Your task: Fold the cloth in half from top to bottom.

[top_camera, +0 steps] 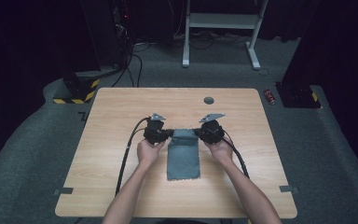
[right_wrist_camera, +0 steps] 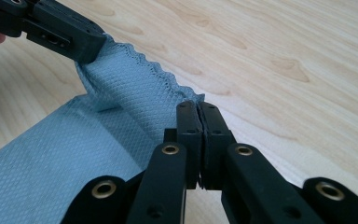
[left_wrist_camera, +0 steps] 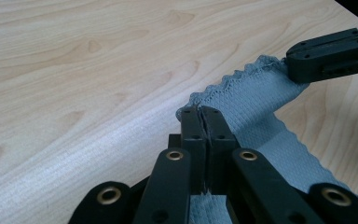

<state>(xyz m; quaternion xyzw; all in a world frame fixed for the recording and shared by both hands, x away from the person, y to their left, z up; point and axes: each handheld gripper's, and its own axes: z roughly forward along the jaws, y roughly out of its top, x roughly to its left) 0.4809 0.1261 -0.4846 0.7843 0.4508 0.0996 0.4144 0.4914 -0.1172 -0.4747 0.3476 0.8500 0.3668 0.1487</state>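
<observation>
Waffle-weave grey cloth [top_camera: 183, 156], scalloped edge.

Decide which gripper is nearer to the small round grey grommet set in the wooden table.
Right. The right gripper grips the grey-blue cloth's far right corner, just below the small round grey grommet. The left gripper grips the far left corner, farther away.

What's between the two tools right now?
The cloth's scalloped far edge, pinched at its corners by the left tool and right tool; both gripper views show it spanning between them.
</observation>
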